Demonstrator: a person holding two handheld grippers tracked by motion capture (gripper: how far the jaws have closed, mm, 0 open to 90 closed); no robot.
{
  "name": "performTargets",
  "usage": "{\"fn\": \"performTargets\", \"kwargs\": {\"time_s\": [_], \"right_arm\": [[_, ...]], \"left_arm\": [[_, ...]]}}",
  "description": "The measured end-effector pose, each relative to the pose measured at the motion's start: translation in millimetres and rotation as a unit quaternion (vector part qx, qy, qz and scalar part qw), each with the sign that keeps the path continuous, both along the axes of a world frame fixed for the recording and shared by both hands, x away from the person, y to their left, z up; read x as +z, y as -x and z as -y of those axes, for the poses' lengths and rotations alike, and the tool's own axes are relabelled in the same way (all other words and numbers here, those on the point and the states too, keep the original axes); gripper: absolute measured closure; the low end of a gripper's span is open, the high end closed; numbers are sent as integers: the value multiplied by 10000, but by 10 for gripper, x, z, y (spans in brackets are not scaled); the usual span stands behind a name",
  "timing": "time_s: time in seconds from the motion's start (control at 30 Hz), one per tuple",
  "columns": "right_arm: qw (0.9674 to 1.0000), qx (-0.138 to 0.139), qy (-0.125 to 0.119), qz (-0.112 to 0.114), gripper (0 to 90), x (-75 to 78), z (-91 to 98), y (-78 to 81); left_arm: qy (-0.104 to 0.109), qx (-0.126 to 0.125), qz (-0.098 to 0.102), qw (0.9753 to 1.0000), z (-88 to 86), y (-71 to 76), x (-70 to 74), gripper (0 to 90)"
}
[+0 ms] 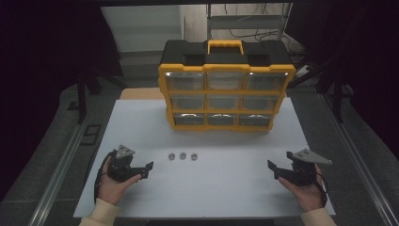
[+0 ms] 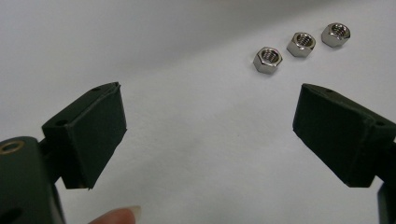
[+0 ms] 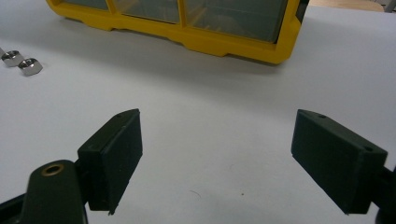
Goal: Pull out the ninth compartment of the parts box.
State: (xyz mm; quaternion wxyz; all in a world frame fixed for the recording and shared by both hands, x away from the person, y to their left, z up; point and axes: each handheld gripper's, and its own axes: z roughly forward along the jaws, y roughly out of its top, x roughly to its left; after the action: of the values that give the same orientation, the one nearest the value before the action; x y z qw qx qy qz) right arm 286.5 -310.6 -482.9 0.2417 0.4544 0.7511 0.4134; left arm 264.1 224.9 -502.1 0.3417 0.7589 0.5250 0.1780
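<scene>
Item: three small shiny steel hex nuts (image 1: 182,156) in a row on white tabletop (image 1: 226,183), at 2 o'clock from left gripper (image 1: 149,170), jaws spread, empty. Right gripper (image 1: 272,170) likewise agape. Advice: straddle nearest nut flat-to-flat, low.

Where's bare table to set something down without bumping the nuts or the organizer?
Free: the wide patch between the left gripper and right gripper, below the three nuts; also the strip right of the nuts, in front of the organizer. Crowded: around the nuts near the left gripper.
</scene>
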Motion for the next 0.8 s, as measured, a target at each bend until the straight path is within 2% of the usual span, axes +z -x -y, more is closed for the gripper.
{"fn": "performTargets", "kwargs": {"time_s": [0.23,0.8], "right_arm": [[10000,-12,-10,49,174,5,-36,23],[10000,54,-2,82,174,-6,-208,57]], "left_arm": [[-62,-56,-3,10000,27,-1,0,98],[-29,-83,-17,10000,31,-13,-8,99]]}}
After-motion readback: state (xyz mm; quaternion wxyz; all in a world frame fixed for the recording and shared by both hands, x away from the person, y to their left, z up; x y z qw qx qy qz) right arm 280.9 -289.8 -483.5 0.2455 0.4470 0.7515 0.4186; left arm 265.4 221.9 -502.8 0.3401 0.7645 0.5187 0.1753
